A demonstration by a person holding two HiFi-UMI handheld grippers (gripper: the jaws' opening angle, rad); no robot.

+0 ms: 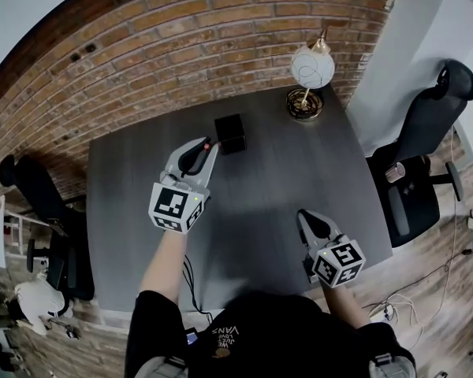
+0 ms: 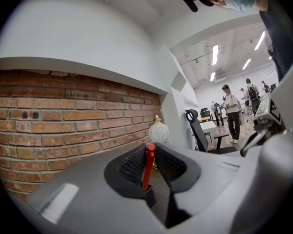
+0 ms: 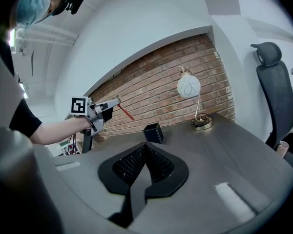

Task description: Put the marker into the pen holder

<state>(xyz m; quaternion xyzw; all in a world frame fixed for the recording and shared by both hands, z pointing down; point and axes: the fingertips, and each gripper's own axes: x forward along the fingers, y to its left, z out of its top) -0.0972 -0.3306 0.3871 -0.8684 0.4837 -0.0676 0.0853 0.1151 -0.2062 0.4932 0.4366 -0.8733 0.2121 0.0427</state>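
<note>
A black square pen holder (image 1: 231, 133) stands on the dark grey table (image 1: 284, 179), toward its far middle. My left gripper (image 1: 205, 146) hangs above the table just left of the holder, shut on a red marker (image 2: 148, 164) whose cap sticks out past the fingertips. The right gripper view shows that marker (image 3: 126, 112) slanting down toward the pen holder (image 3: 153, 132), still short of its opening. My right gripper (image 1: 305, 217) sits low over the table's front right with its jaws shut and nothing between them.
A white globe lamp (image 1: 312, 67) on a brass base (image 1: 304, 105) stands at the table's far right corner. A brick wall (image 1: 181, 38) runs behind the table. A black office chair (image 1: 426, 132) is at the right, another chair (image 1: 31, 187) at the left.
</note>
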